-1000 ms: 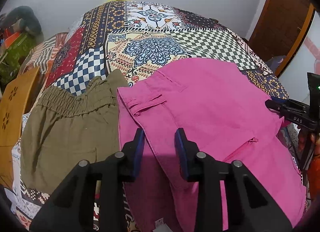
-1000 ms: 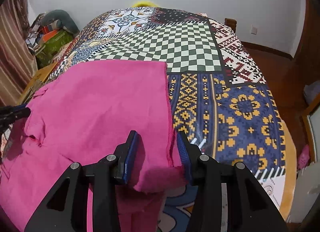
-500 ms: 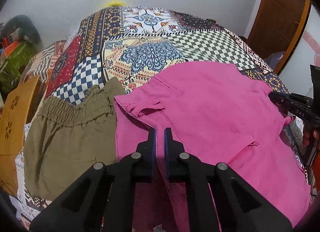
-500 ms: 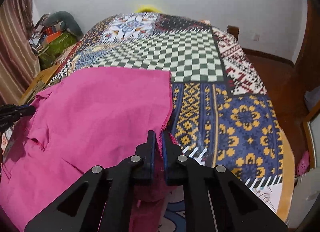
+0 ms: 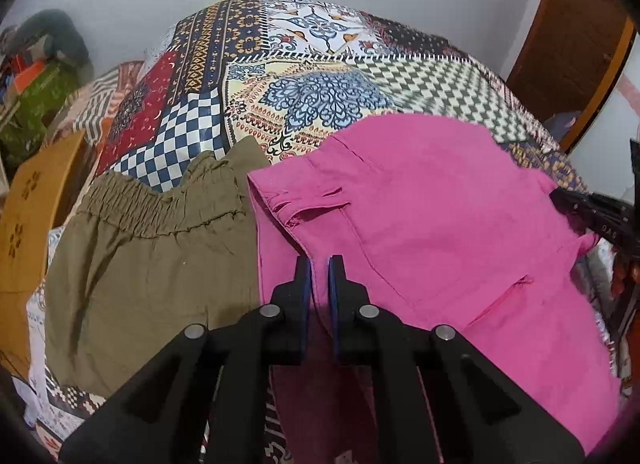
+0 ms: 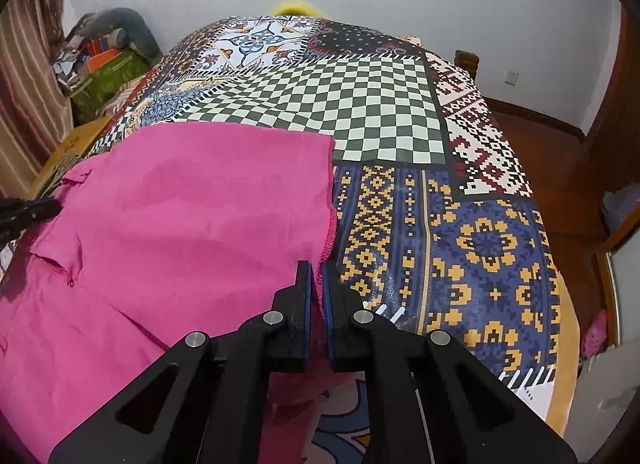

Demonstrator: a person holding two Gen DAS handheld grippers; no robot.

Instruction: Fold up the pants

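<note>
Spreading across the near half of the bed with its patchwork-print cover (image 6: 384, 112), the bright pink cotton pants (image 5: 432, 208) lie flat, waistband end toward the left and hem end toward the right, with a pair of olive-green pants with a gathered elastic waist (image 5: 144, 248) just beside them on the left. The step in hand looks like the first fold: both near corners are gripped, ready to be carried over. The left tool (image 5: 319, 264) is pinched narrow on the pink cloth near the waistband and belt loop; the right tool (image 6: 316, 272) is pinched narrow on the stitched hem edge. The next move, as I judge it, calls for lifting both corners together and level, then carrying them to the far edge so the hem and waist line up without dragging the olive pair. Against the earlier frames, both tools stood wide with the cloth loose between their pads; both have since clamped, and the pink fabric now puckers slightly at each grip.
</note>
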